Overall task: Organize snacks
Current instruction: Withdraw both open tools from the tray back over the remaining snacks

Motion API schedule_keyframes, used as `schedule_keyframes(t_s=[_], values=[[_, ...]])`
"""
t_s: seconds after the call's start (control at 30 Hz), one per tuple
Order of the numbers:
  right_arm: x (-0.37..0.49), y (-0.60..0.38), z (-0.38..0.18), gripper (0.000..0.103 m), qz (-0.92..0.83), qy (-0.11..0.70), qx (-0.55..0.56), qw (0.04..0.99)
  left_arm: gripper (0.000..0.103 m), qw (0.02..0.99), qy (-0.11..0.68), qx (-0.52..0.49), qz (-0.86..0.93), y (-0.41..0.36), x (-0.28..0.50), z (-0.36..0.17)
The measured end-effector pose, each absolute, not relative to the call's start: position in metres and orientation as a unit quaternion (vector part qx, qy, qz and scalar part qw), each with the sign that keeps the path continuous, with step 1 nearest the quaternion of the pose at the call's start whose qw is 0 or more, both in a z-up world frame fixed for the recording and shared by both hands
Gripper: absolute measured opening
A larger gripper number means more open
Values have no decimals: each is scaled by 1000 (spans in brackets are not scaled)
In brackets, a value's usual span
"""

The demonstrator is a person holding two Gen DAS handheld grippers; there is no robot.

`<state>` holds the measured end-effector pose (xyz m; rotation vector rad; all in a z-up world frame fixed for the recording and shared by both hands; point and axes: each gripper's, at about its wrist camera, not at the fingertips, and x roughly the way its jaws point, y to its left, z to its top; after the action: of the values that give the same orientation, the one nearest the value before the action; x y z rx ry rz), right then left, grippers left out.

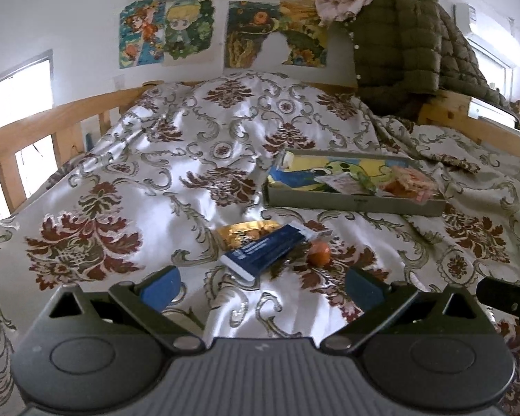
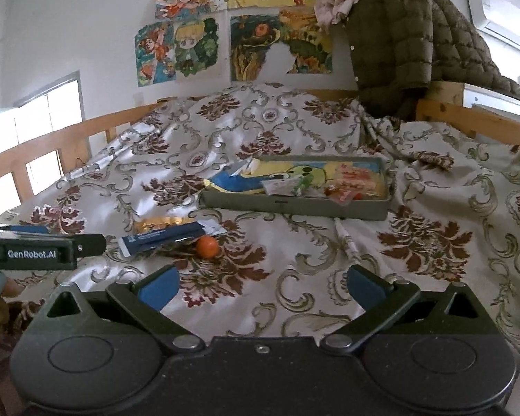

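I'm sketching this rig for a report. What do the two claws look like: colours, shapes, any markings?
Both look alike. The left claw and the right claw each have a dark grey body with a ribbed middle and two round side discs. Black angled links with silver pivot pins carry blue pads. In the right wrist view, the left one shows white "GenRobot.AI" lettering on its side. No cables or sleeves are clearly visible.

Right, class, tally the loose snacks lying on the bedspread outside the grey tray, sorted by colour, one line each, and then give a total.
Dark blue flat snack packet: 1
Shiny gold foil snack packet: 1
Small round orange snack: 1
Total: 3

The shallow grey tray already holds several wrapped snacks; those are too jumbled to count.
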<state>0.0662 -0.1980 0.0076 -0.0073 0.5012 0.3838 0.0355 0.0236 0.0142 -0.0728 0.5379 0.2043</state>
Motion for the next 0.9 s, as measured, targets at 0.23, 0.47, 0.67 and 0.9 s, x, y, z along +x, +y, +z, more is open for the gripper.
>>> schedule_keyframes(t_s=[0.23, 0.47, 0.67, 0.9], values=[[73, -177, 11, 102, 205, 248, 3, 947, 102, 955, 261, -54, 128, 38, 29, 15], [87, -165, 5, 102, 222, 252, -18, 942, 102, 954, 258, -56, 141, 38, 33, 13], [101, -165, -1, 102, 237, 256, -24, 937, 102, 949, 262, -55, 164, 37, 40, 9], [117, -163, -3, 102, 256, 253, -35, 932, 102, 944, 267, -57, 186, 39, 49, 8]])
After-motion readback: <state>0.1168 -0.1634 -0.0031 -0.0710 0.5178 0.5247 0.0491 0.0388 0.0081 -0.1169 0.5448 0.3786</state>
